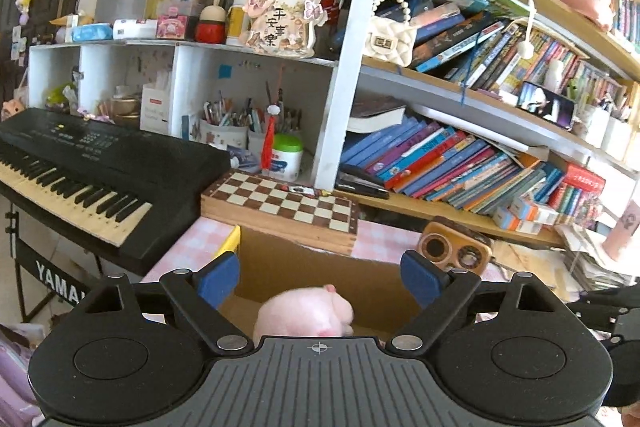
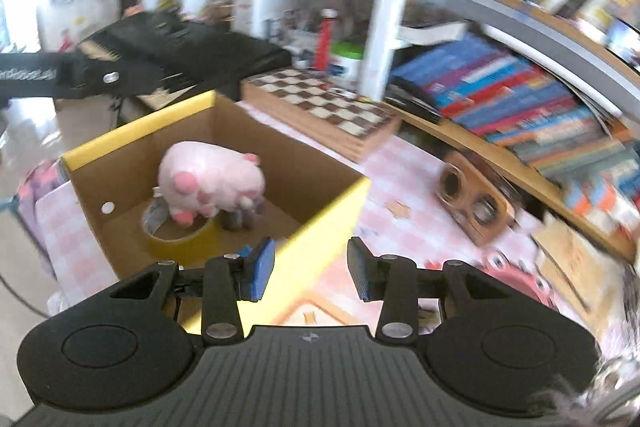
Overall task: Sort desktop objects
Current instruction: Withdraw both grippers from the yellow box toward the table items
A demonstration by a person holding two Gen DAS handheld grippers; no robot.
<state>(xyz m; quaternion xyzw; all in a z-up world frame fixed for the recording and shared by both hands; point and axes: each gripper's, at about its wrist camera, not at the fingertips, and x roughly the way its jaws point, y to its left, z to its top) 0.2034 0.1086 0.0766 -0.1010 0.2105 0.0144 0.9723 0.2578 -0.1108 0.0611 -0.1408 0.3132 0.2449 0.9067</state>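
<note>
An open cardboard box with a yellow rim (image 2: 140,125) stands on the pink checked desk. Inside it a pink plush pig (image 2: 208,179) rests on a roll of yellow tape (image 2: 180,239), with a few small dark items beside them. My left gripper (image 1: 320,279) hovers over the box (image 1: 316,267), jaws wide apart, and the plush (image 1: 304,315) lies below and between the blue pads without touching them. My right gripper (image 2: 312,271) is above the box's near right corner. There is a small gap between its pads and nothing in it.
A wooden chessboard case (image 1: 280,203) lies behind the box, with a black keyboard (image 1: 80,163) to its left. A wooden two-holed block (image 2: 472,203) sits on the desk to the right. Bookshelves packed with books (image 1: 460,163) line the back. A pink googly-eyed item (image 2: 516,279) lies near my right gripper.
</note>
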